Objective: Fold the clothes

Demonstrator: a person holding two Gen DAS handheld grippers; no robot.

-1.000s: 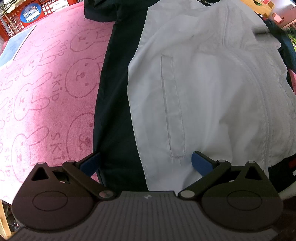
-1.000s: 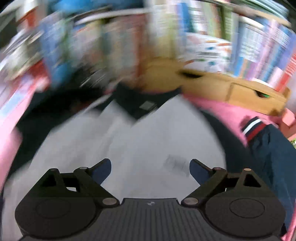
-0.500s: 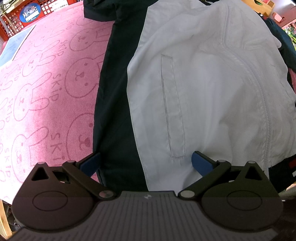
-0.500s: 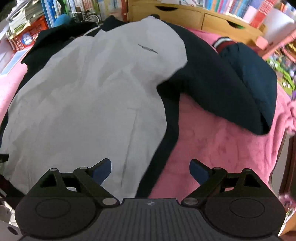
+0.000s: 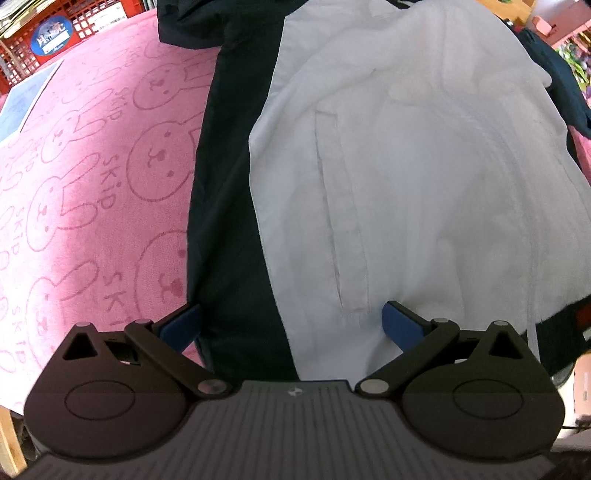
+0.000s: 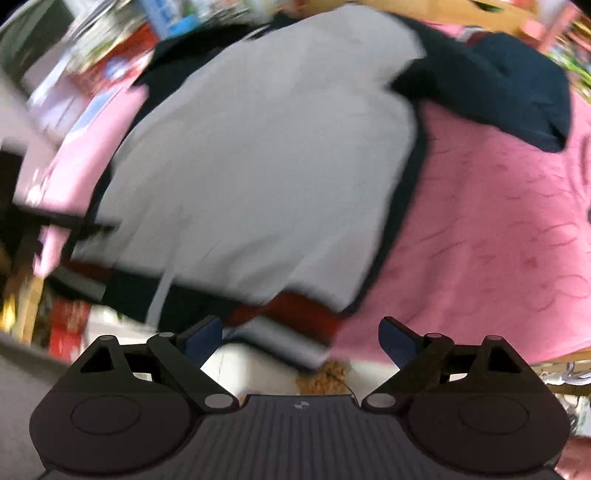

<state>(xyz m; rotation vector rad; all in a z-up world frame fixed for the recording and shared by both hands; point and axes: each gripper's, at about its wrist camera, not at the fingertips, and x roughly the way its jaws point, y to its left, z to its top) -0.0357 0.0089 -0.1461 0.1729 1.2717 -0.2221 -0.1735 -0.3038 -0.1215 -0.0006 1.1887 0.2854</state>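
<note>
Left gripper [image 5: 291, 325] is pointed steeply down over the near hem of the jacket [image 5: 406, 177], jaws spread wide and released; nothing is gripped. Its blue pads [image 5: 397, 323] are seen straddling the boundary between dark side panel and white front panel.

Right gripper [image 6: 301, 338] is likewise angled steeply down at the near edge of the jacket [image 6: 266, 177], jaws wide, nothing clamped. The right wrist view is motion-blurred.

The jacket is laid flat on a pink blanket [image 5: 92, 177], filling centre to right of the left wrist frame. Its long axis is run from lower frame to upper frame, hem nearest the grippers. A welt pocket [image 5: 343, 221] is aligned along that axis.

Materials: white woven panel, lightly creased; smooth navy panels; red-and-white ribbed hem band [image 6: 295, 314]. The blanket is fleecy, printed with rabbit outlines and "SKIP". A red plastic crate [image 5: 55, 33] is seen upper left.
</note>
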